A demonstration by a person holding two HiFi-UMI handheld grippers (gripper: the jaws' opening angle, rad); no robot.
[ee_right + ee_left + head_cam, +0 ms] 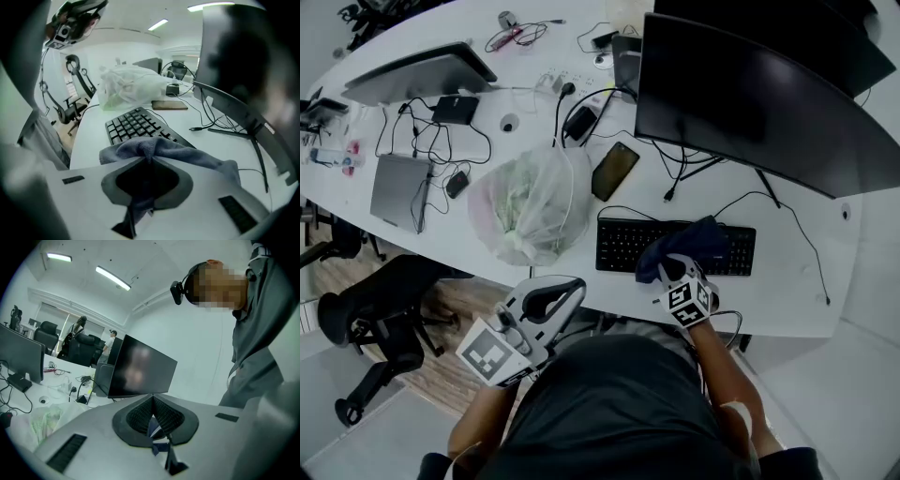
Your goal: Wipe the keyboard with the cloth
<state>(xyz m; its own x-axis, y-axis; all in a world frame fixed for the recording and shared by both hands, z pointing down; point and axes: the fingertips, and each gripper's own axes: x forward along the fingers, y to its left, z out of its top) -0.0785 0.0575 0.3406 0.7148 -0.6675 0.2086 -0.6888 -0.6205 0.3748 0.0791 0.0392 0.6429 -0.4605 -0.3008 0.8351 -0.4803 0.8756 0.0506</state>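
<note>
The left gripper (565,292) hung off the bench (787,291), pressed together, empty. The cloth (692,244) lay over the keyboard (623,242), a fold pinched in the right gripper (678,272). The keys could probably snag the cloth and tug it free, or the unsteadied keyboard could slide.

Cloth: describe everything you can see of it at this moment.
The cloth is dark grey-blue, soft and fuzzy, like microfibre or terry. It is bunched rather than spread flat. The right gripper has its jaws closed on a pinched fold, and a tail of fabric hangs back between them. The rest drapes in loose folds over the middle and right part of the black keyboard, resting on the keys.
</note>
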